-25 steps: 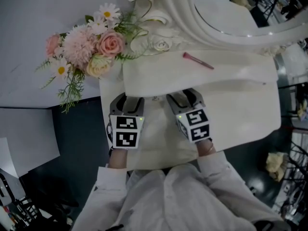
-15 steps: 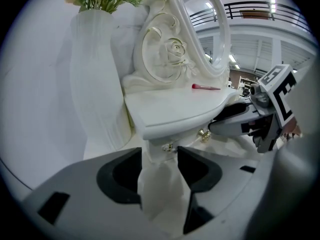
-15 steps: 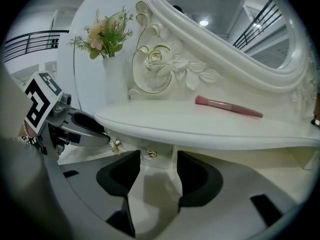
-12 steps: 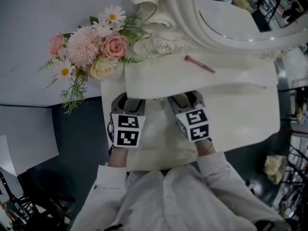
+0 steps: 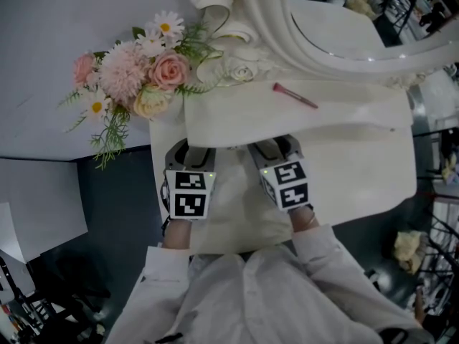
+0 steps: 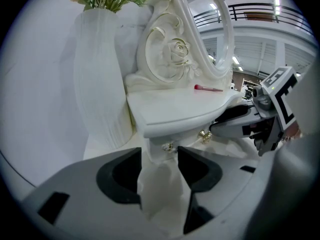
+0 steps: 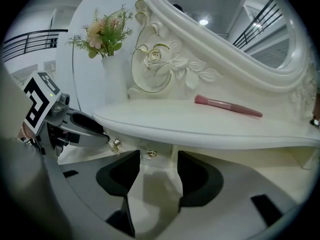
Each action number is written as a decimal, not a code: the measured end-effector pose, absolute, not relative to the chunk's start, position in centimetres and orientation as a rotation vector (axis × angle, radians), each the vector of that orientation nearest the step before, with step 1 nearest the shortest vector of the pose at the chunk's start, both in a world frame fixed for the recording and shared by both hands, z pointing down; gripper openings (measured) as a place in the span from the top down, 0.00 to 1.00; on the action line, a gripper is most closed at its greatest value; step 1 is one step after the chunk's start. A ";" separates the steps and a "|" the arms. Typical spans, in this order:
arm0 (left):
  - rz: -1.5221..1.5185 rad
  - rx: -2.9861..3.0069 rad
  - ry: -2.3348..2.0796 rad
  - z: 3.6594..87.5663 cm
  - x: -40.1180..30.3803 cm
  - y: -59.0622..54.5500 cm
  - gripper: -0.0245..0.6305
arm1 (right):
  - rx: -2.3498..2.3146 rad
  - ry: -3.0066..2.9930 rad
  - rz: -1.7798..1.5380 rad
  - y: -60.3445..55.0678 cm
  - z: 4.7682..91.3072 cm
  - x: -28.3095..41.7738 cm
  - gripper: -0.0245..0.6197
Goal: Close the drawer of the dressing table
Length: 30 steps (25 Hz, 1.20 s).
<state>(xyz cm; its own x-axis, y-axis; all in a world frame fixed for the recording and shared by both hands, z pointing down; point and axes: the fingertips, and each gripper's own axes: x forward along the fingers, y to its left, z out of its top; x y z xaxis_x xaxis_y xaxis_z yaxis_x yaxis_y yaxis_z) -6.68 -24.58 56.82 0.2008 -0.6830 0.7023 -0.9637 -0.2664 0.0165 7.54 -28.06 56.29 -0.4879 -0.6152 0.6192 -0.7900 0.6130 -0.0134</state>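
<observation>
Starting at your fingers, how did they stand?

Both pairs stood wide. On my left gripper [image 6: 160, 164] the fingers [image 6: 122, 171] were apart and gripped nothing; only pale cream showed through the gap. My right gripper [image 7: 158, 169] was the same, spread and empty.

And the drawer?

The drawer [image 7: 150, 146] sat right ahead of both grippers, its front tucked under the overhanging edge of the surface [image 5: 323, 113]. It carried two small gold knobs [image 6: 168, 146], one just past the gap of each pair. Whether my fingertips touched the front I could not tell. In the head view the tips were hidden under that edge.

How were the two grippers placed?

Side by side, near each other, with their marker cubes facing up and my white sleeves [image 5: 319, 246] behind them.

What lay further out?

A slim pink stick [image 5: 294, 95] lay flat on the surface, toward the mirror [image 5: 351, 24]. A carved rose [image 7: 155, 59] stood at the mirror's left foot. Beside it a ribbed white vase [image 6: 102, 79] held pink and white flowers [image 5: 133, 74].
</observation>
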 end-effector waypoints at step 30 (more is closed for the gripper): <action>0.510 2.044 -1.369 53.1 -4.1 -18.0 0.65 | 1.054 -2.356 0.631 -19.8 53.2 6.6 0.64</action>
